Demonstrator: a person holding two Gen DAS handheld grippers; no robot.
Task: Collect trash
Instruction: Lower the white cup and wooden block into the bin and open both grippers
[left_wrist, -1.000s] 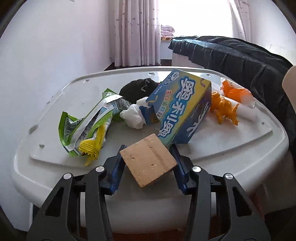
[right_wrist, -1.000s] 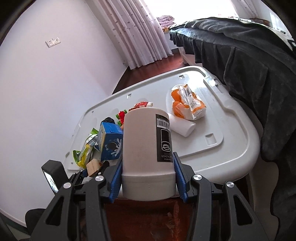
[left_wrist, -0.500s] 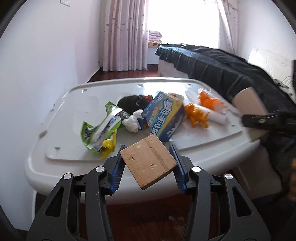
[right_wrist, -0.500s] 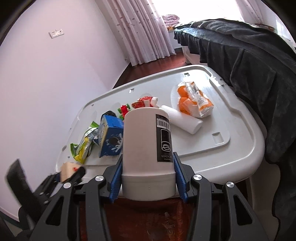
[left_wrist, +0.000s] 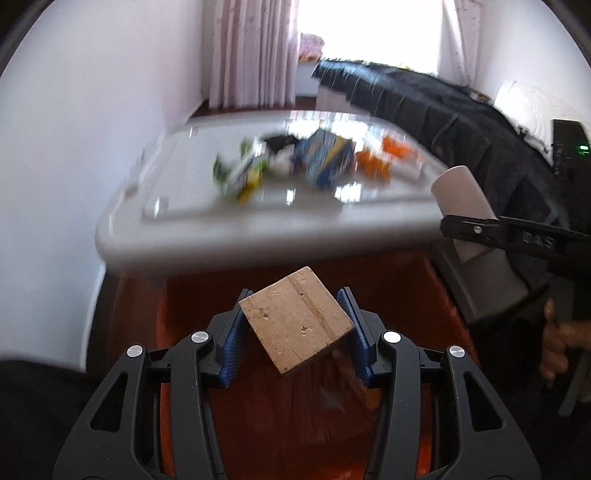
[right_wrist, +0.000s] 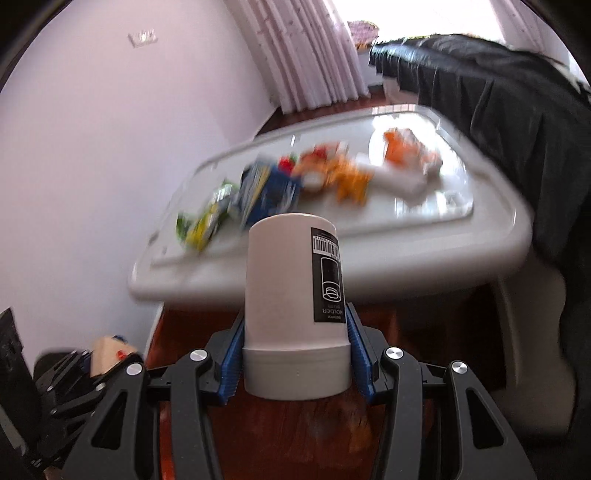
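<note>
My left gripper (left_wrist: 293, 328) is shut on a tilted wooden block (left_wrist: 295, 319), held over the red-brown floor in front of the white table (left_wrist: 258, 229). My right gripper (right_wrist: 295, 350) is shut on a white cylindrical holder (right_wrist: 293, 295) with a black label, also off the table's near edge. The holder and right gripper show in the left wrist view (left_wrist: 461, 199); the left gripper shows at lower left in the right wrist view (right_wrist: 92, 365). On the table, blurred, lie a green-yellow wrapper (left_wrist: 243, 173), a blue box (left_wrist: 325, 158) and orange items (left_wrist: 373, 166).
A bed under a dark cover (left_wrist: 461, 110) stands right of the table. A pale wall (left_wrist: 74, 129) is on the left, curtains (left_wrist: 251, 51) at the back. A white tube (right_wrist: 399, 181) and orange packet (right_wrist: 410, 151) lie on the table's right part.
Both grippers have pulled back and down from the table, each still holding its object. The table now looks smaller and farther, and the floor fills the lower view.
</note>
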